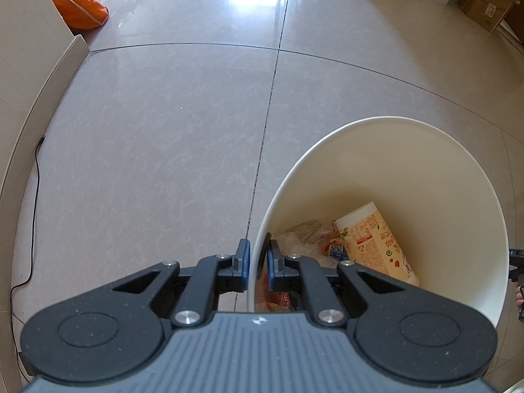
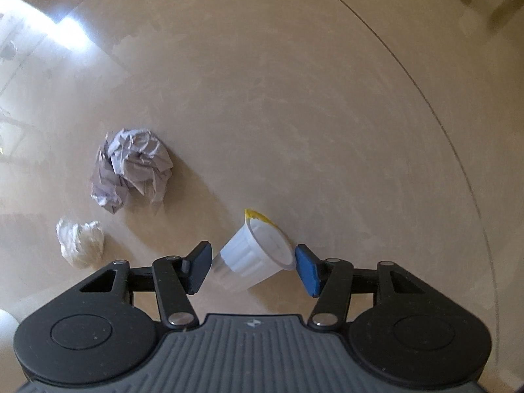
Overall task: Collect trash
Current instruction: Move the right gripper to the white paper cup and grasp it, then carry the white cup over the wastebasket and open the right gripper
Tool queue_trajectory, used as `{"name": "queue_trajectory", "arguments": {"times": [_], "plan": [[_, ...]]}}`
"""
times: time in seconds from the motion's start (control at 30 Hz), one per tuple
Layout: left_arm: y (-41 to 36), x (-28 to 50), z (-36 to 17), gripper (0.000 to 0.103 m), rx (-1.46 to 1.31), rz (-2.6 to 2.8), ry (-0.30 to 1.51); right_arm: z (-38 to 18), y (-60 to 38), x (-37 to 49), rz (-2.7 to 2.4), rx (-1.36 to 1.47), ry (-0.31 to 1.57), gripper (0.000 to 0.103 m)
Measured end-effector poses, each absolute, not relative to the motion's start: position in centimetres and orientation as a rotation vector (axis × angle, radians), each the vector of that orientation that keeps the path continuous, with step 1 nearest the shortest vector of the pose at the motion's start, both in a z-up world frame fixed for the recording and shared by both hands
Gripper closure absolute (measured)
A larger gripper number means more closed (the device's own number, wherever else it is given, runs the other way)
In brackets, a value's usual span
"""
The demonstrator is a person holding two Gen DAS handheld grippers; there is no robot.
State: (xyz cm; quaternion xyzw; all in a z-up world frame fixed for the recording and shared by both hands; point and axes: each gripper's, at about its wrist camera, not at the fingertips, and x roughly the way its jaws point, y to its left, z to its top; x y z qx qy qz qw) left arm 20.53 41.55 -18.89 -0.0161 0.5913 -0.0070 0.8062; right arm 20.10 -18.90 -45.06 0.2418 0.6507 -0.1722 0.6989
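Our right gripper [image 2: 252, 267] points straight down at the floor with its jaws part-way in around a small white ribbed cup [image 2: 253, 258] lying on its side. The blue pad at 3 o'clock looks to be just at the cup's rim and the dark pad at 9 o'clock sits just beside its narrow base, so we judge the pads not yet pressing. The cup's mouth faces 2 o'clock, with a torn yellow foil tab at 12 o'clock on the rim. We judge it very light, thin-walled and easily crushed, and being tapered and smooth it may squirt out; the ribbed middle of the body is the better hold, with gentle pressure. Further out, at 10 o'clock, lies a crumpled grey paper ball [image 2: 131, 168], and at 9 o'clock a smaller white tissue wad [image 2: 81, 242], both soft and light.

Our left gripper [image 1: 257, 263] is clamped on the near rim of the white bin [image 1: 425, 170], one pad inside and one outside. Inside lie a printed paper cup [image 1: 376, 242] and plastic wrappers [image 1: 308, 239].
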Motion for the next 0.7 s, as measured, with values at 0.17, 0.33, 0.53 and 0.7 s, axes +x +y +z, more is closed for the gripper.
{"name": "queue_trajectory", "arguments": {"times": [0.17,0.33,0.53,0.7], "plan": [[41.6,20.5,-18.9,0.094,-0.037,-0.017,1.264,-44.3,-16.7,20.6,-0.355,0.436,1.473,0.042],[41.6,20.6,-18.8,0.094,-0.040,-0.018,1.268,-42.4,-13.7,20.2,-0.282,0.335,1.506,0.042],[41.8,20.6,-18.8,0.094,-0.049,-0.024,1.270,-37.7,-9.8,19.2,-0.129,0.216,1.531,0.042],[41.9,20.6,-18.9,0.094,-0.046,-0.028,1.273,-32.1,-6.0,18.7,0.047,0.088,1.500,0.042]]}}
